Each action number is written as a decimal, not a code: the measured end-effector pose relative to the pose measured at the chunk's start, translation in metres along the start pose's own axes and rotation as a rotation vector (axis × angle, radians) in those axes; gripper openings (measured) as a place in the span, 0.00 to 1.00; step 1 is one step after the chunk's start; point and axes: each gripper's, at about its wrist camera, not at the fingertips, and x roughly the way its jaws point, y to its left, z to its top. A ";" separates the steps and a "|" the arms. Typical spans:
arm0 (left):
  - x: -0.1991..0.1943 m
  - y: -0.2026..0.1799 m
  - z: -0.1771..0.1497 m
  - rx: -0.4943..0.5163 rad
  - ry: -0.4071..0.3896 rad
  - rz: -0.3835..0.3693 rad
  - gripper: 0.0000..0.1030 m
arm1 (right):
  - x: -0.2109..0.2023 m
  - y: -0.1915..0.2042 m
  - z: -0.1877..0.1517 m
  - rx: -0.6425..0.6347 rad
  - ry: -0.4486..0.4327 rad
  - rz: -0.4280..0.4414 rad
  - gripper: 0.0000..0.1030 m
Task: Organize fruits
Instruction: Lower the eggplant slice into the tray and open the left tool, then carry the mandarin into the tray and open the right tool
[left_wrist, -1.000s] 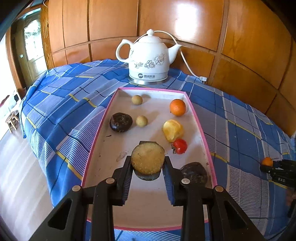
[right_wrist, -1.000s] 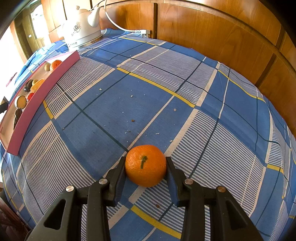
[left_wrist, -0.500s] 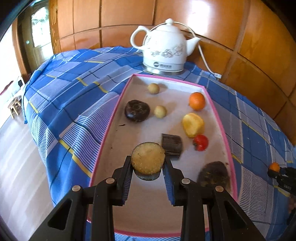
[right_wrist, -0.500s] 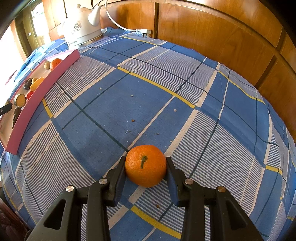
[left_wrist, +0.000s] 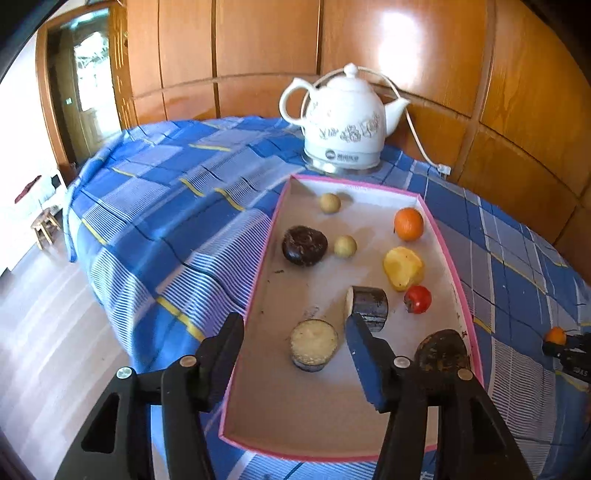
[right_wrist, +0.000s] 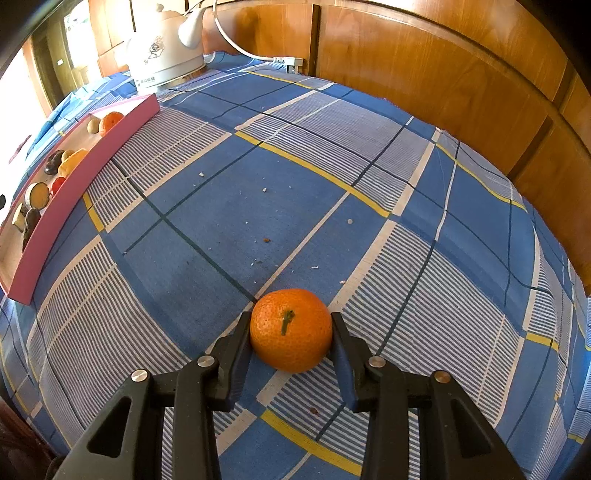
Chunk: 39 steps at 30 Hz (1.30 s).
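Note:
A cut fruit piece (left_wrist: 313, 345) with a pale face and dark rind stands on the floor of the pink-rimmed tray (left_wrist: 448, 254). My left gripper (left_wrist: 295, 339) hangs over it, jaws opening, with the pads clear of the piece on both sides. A second cut piece (left_wrist: 367, 304), a tomato (left_wrist: 417, 299), a yellow fruit (left_wrist: 402, 267), an orange (left_wrist: 408, 223), two small tan balls and two dark fruits also lie in the tray. My right gripper (right_wrist: 290, 332) is shut on a mandarin (right_wrist: 291, 329) resting on the blue checked cloth.
A white electric kettle (left_wrist: 341, 127) with its cord stands behind the tray against the wooden wall. The table's left edge drops to a pale floor with a small stool (left_wrist: 46, 227). Seen from the right wrist, the tray (right_wrist: 66, 192) lies far left across bare cloth.
My left gripper has let go of the cut piece, which now stands in the tray, and its jaws have spread. It has also shifted left. The right gripper and mandarin are unchanged.

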 end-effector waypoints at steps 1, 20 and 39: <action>-0.005 0.001 0.002 0.000 -0.012 0.009 0.58 | 0.000 0.000 0.000 0.003 0.000 -0.001 0.39; -0.074 -0.015 0.005 0.045 -0.180 -0.057 0.85 | -0.002 0.010 0.002 0.080 0.032 -0.108 0.39; -0.068 0.003 -0.005 0.008 -0.152 -0.043 1.00 | -0.052 0.133 0.055 -0.003 -0.127 0.177 0.38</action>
